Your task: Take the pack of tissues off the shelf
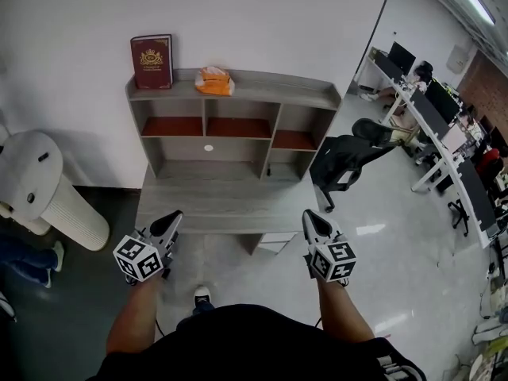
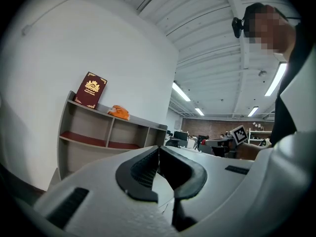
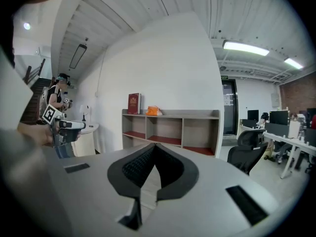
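An orange pack of tissues lies on the top board of a grey shelf unit, right of a dark red book that leans on the wall. It also shows far off as the orange pack in the left gripper view and the orange pack in the right gripper view. My left gripper and right gripper hang side by side in front of the desk, well short of the shelf. Both have their jaws tips together, holding nothing.
The shelf stands on a grey desk against a white wall. A black office chair sits to the right, a white round stand to the left. Desks with monitors run along the far right. Another person stands at left.
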Demonstrator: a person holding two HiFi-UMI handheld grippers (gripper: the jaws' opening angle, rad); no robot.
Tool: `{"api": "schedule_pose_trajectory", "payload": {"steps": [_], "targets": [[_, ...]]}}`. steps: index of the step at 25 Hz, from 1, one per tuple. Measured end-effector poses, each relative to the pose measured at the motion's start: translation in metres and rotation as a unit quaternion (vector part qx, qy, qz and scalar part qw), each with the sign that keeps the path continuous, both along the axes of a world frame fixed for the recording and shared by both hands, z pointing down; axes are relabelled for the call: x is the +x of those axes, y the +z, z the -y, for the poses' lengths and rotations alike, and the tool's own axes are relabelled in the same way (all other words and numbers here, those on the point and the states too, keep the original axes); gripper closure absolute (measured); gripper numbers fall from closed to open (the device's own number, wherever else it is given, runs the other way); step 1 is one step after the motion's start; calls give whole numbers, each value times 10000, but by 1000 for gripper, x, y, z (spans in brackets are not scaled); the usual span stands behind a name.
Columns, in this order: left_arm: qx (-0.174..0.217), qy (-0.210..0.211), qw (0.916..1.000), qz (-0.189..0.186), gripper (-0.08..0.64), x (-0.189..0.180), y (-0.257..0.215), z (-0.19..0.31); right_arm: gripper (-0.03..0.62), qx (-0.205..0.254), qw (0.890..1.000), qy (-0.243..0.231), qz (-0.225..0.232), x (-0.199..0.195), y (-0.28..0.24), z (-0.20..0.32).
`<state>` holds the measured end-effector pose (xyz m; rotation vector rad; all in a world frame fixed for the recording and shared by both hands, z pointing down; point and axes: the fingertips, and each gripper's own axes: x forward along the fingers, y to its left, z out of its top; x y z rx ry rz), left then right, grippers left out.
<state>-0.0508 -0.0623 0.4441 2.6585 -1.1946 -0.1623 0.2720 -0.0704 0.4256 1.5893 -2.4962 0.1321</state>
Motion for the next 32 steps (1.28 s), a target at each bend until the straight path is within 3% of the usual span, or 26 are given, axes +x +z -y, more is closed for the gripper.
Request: {"api": "schedule_pose_trajectory", "payload": {"steps": [11,19,32], "targets": [[77,288,9996,-23,541,-106,-13,131,584,240,9994,210,-160,-113,-36,118],[151,311,9993,-117,541,-153,-14,184,584,294,9985,373,-275,-154,-44,163],[337,94,9994,-12,541,-143,-32,203,584,479,9986,118,-210,-147,-58,201]]}}
